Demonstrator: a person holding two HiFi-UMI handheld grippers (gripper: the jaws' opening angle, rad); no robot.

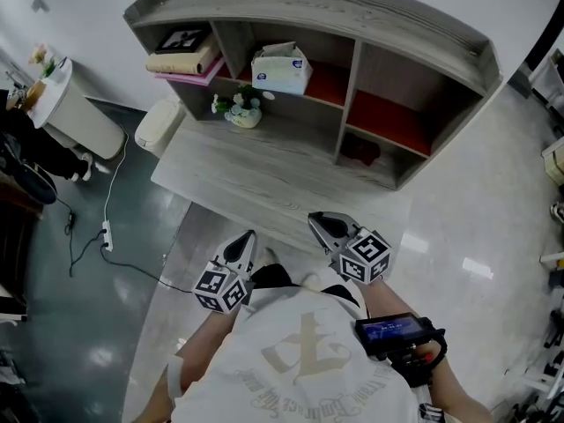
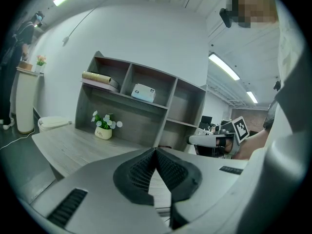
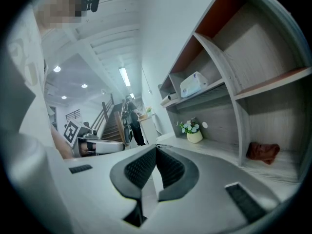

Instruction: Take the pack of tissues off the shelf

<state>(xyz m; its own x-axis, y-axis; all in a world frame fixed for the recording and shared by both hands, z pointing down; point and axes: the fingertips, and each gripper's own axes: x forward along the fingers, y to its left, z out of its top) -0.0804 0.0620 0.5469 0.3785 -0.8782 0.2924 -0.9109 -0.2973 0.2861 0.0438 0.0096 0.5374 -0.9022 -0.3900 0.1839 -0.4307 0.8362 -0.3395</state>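
Observation:
The pack of tissues (image 1: pixel 281 68), white with blue print, lies in the upper middle compartment of the grey shelf unit (image 1: pixel 401 25). It also shows small in the left gripper view (image 2: pixel 143 92) and in the right gripper view (image 3: pixel 193 84). My left gripper (image 1: pixel 244 241) hovers near the desk's front edge, well short of the shelf, jaws shut with nothing between them (image 2: pixel 155 151). My right gripper (image 1: pixel 320 224) is level with it over the desk edge, its jaws also shut and empty (image 3: pixel 156 149).
A small white pot of flowers (image 1: pixel 242 109) stands on the grey desk (image 1: pixel 256 174) below the tissues. Books (image 1: pixel 183 62) fill the upper left compartment. A dark red cloth (image 1: pixel 360 151) lies in the lower right one. A white bin (image 1: pixel 159 124) stands left of the desk.

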